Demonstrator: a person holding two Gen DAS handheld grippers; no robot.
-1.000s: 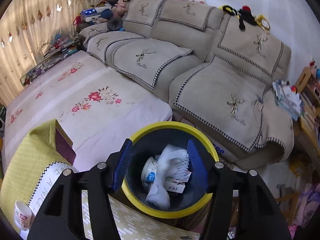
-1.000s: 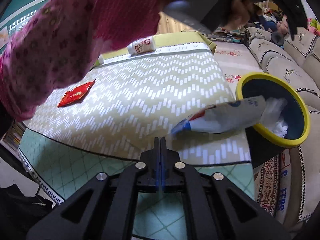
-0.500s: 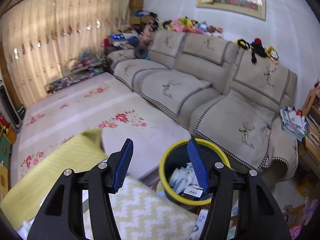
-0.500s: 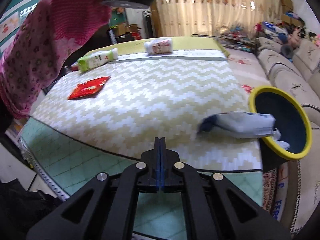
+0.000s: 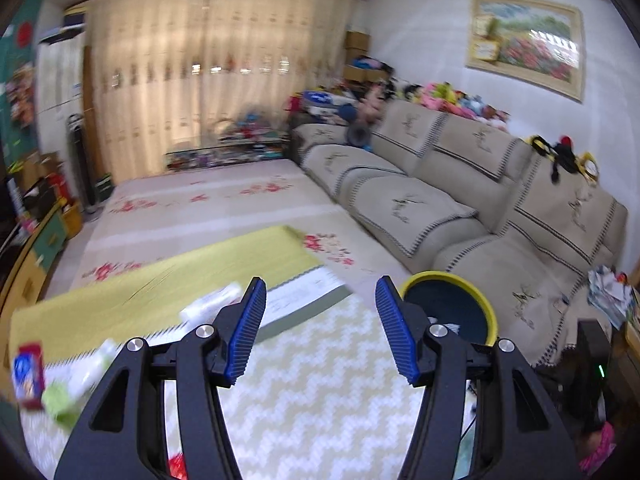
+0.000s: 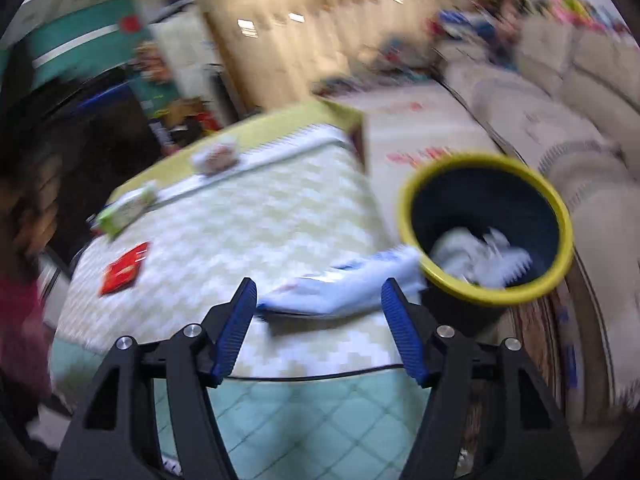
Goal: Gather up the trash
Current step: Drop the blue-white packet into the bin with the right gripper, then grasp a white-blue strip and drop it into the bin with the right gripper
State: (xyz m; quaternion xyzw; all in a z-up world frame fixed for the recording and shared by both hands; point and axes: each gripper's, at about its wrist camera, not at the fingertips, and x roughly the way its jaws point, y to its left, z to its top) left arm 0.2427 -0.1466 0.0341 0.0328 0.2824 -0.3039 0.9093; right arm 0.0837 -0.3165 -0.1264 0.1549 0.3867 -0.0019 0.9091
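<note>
Now my right tongs are opening, and nothing is pressed between the blue pads. Just beyond them, at twelve o'clock, a white and blue plastic wrapper lies on the zigzag table cloth; its far end touches the yellow rim of the trash bin. The bin stands at two o'clock from these tongs, beside the table edge, with crumpled white paper inside. A red packet lies flat at ten o'clock, and a green-white bottle on its side farther at eleven o'clock. The view is blurred, so I cannot read any labels.

My left tongs stand apart and empty above the same cloth. From them the bin is at one o'clock, in front of the beige sofa. A white bottle lies at eleven o'clock.
</note>
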